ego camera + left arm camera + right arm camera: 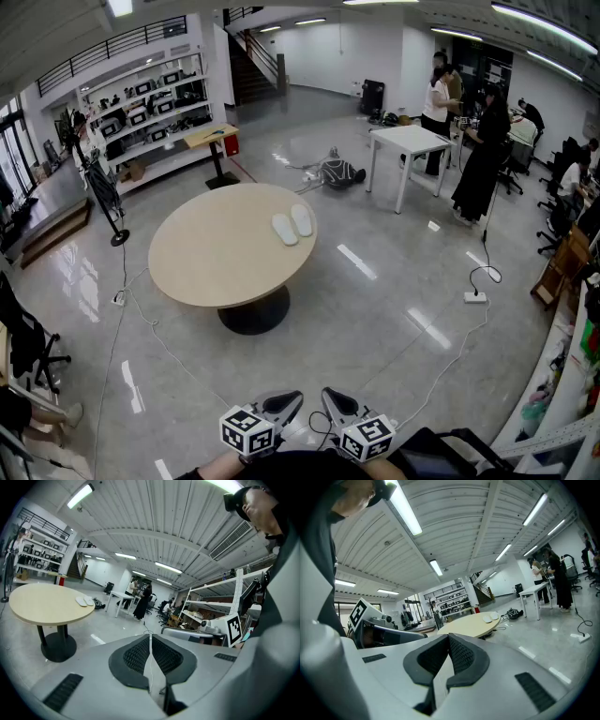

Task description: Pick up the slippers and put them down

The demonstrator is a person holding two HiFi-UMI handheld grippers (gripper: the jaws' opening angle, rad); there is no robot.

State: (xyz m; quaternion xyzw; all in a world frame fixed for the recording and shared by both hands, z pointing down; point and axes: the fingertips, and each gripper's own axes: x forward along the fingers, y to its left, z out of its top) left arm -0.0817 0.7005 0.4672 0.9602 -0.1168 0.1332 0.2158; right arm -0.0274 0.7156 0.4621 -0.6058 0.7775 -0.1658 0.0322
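Two white slippers (292,225) lie side by side on the far right part of a round beige table (211,258). They also show small in the left gripper view as slippers (85,601) and in the right gripper view as slippers (491,617). My left gripper (284,405) and right gripper (336,403) sit close together at the bottom of the head view, far from the table. Both are shut with nothing between the jaws: left gripper (150,641), right gripper (448,644).
A white rectangular table (410,142) stands beyond, with people (480,155) beside it. A dark bag (337,173) lies on the floor behind the round table. A power strip and cable (475,296) lie at right. Shelves (150,103) line the far left wall. A tripod stand (105,197) stands at left.
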